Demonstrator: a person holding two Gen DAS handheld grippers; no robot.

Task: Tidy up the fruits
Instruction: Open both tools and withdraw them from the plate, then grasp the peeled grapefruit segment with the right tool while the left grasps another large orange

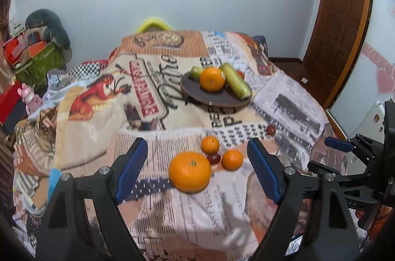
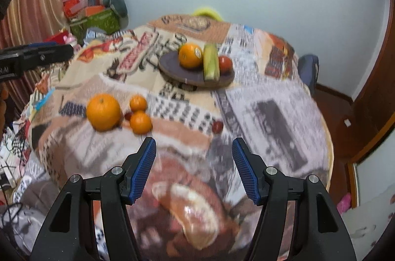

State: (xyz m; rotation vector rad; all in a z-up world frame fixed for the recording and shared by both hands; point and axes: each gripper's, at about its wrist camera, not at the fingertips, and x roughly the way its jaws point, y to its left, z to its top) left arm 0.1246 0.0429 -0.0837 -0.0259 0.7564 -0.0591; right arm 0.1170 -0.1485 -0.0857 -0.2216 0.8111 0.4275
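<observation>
A large orange lies on the printed tablecloth, seen between the fingers of my open left gripper without touching the pads. Just beyond it sit two small oranges and a dark red fruit. Another red fruit lies apart to the right. A dark round plate farther back carries an orange, a long green fruit, a green fruit and a red one. My right gripper hangs open and empty, right of the large orange.
The round table's edge drops off at the right, toward a wooden door. A yellow chair back stands behind the table. Boxes and bags are piled at the far left. A blue chair stands at the right.
</observation>
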